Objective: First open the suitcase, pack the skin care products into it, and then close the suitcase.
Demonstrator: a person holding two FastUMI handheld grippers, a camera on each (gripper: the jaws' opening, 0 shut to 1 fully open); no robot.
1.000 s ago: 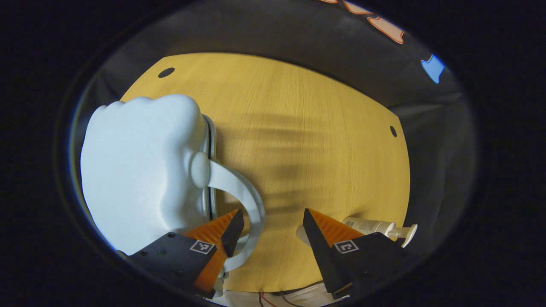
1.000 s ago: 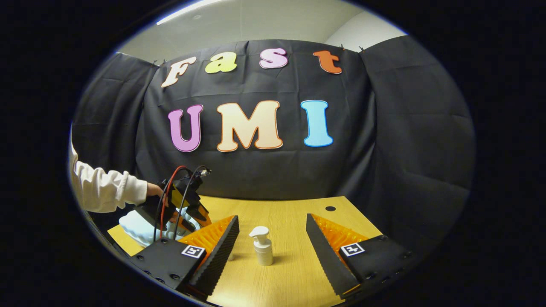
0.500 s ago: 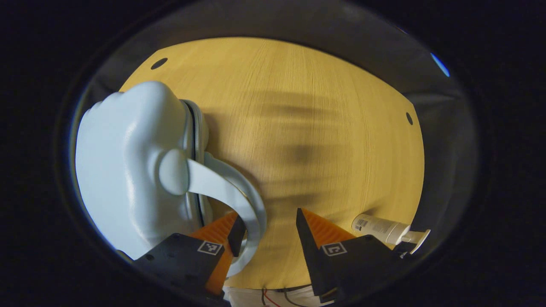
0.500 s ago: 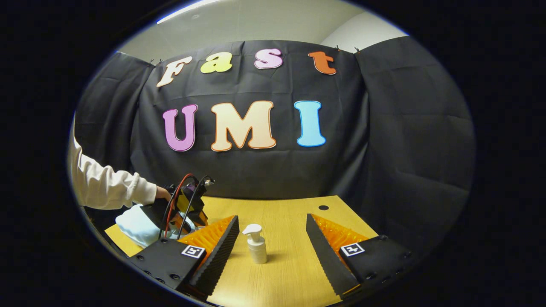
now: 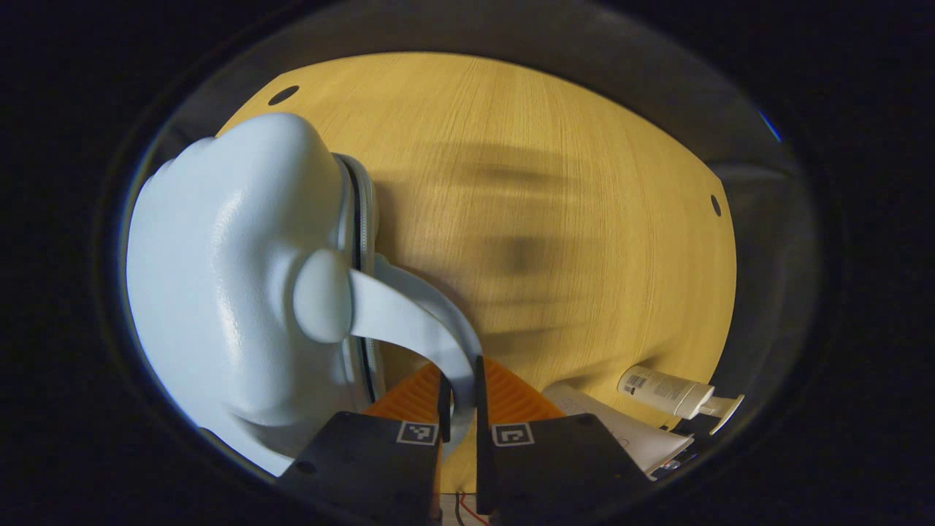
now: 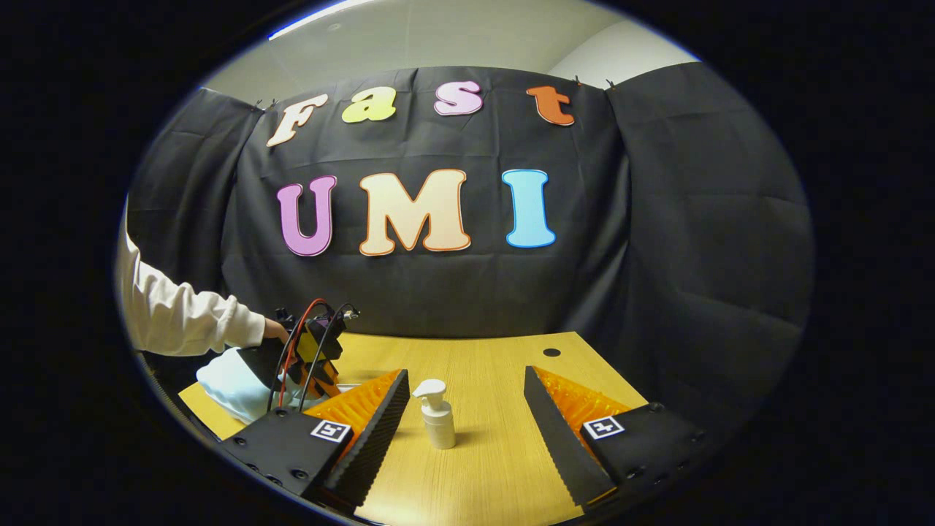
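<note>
Left gripper [image 5: 459, 398] is clamped on the suitcase's handle [image 5: 409, 325], both fingers pressing the thin pale strap where it arches down from its round boss. Right gripper [image 6: 465, 409] stands with its fingers wide apart, holding nothing, the pump bottle [image 6: 437, 424] upright on the table between and beyond them.

Suitcase [image 5: 234, 277]: a small pale blue hard shell, lying at the left of the table [image 5: 555, 183], zip seam facing the table's middle, lid not yet lifted. Judged stiff, smooth and glossy, hence slippery against flat fingers; likely light. The handle is the sound point of hold, though it looks flexible and may bend before the lid follows.

Skin care products: the pump bottle, judged light, rigid and easily toppled, is best taken by the body below the pump. A second pump bottle [image 5: 676, 394] lies on its side near the table's right edge, with a white tube-like item [image 5: 628, 431] just beside it; its make cannot be told.

Surface: light wood-grain table, flat, with cable holes at the corners. Black cloth wall [image 6: 694, 256] encloses the booth. A sleeve [image 6: 182, 318] shows in the right gripper view.
</note>
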